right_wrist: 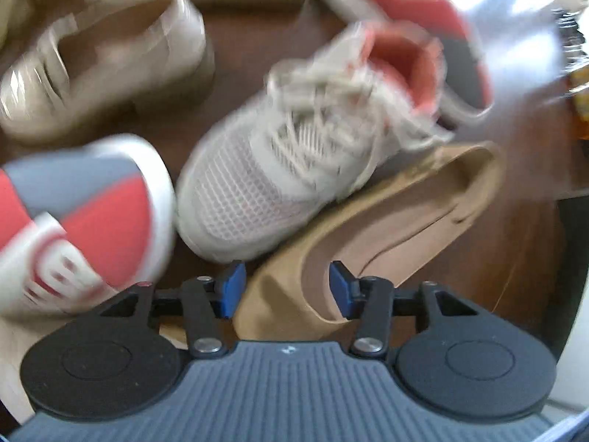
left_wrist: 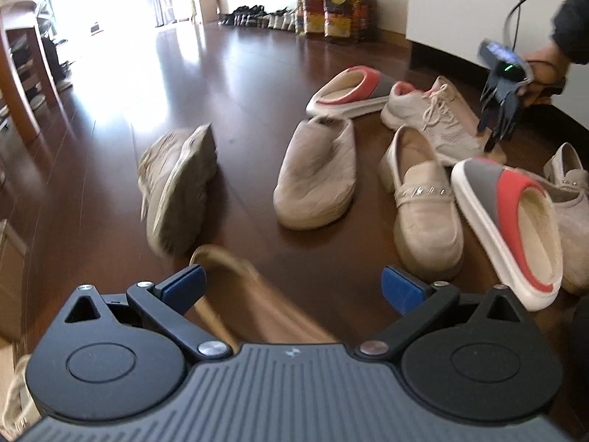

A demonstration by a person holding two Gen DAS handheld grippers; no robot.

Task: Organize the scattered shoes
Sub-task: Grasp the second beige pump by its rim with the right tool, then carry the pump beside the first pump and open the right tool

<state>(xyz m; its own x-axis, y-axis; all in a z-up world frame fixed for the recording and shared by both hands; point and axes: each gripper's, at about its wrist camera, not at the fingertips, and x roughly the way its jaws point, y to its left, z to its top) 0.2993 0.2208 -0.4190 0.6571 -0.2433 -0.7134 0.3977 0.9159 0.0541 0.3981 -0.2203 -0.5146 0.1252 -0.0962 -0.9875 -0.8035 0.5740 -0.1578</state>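
Shoes lie scattered on the dark wooden floor [left_wrist: 239, 84]: a fluffy beige slipper [left_wrist: 316, 173], a beige loafer [left_wrist: 423, 206], a white lace-up sneaker [right_wrist: 279, 169], two grey-and-coral clogs [left_wrist: 515, 221] [left_wrist: 353, 90], and a tan flat [right_wrist: 386, 228] partly under the sneaker. The left gripper [left_wrist: 291, 287] stands wide open, a blurred tan shoe [left_wrist: 235, 287] beneath it. The right gripper [right_wrist: 287, 291] points down, jaws parted astride the flat's toe edge, not pressing it.

White mesh sneaker [right_wrist: 265, 184], coral lining; tan pump [right_wrist: 386, 228]; dark-brown floor [left_wrist: 239, 84].
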